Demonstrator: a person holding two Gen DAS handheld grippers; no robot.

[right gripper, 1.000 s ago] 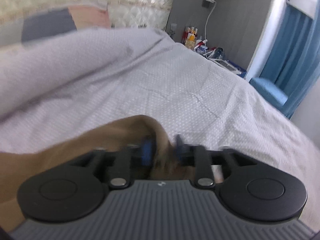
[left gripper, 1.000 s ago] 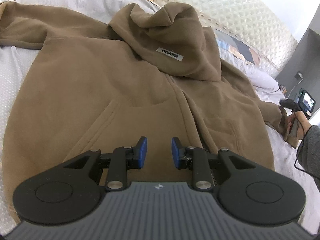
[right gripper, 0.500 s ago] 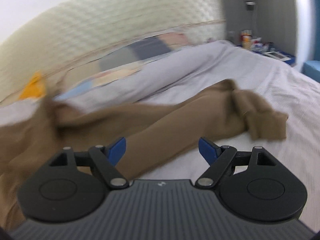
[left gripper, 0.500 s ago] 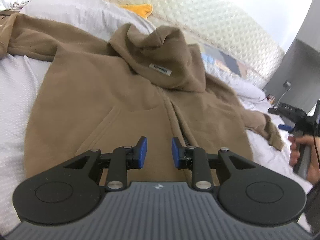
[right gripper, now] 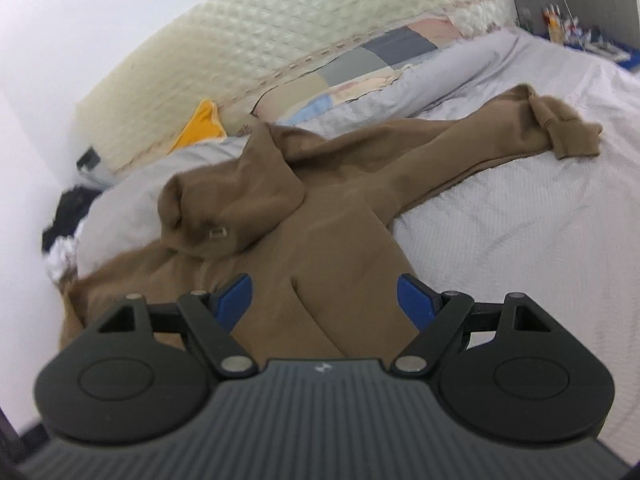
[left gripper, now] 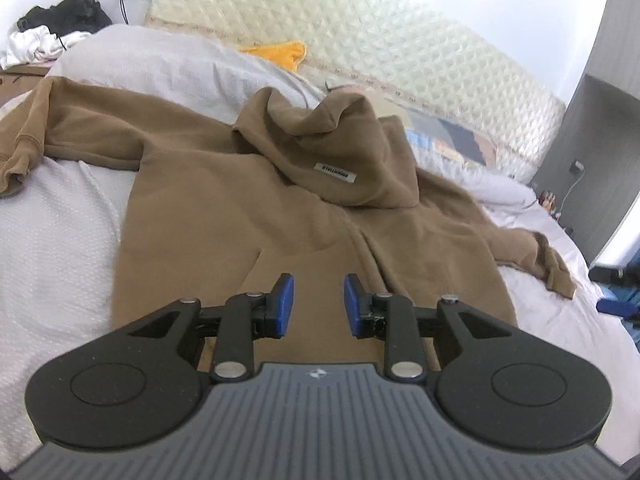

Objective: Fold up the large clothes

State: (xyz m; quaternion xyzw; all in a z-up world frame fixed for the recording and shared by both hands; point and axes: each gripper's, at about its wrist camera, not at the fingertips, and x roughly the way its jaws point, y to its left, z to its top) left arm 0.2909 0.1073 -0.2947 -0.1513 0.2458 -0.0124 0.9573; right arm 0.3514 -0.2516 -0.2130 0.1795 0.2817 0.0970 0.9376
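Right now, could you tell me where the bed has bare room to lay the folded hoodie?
Bare sheet lies below the hoodie's sleeve, and another patch lies beside the body under the other sleeve. The pillow end is crowded.

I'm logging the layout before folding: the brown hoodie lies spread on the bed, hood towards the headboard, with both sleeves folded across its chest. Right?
Not quite. The brown hoodie has both sleeves stretched out to the sides on the bed, as the left wrist view shows. The rest holds.
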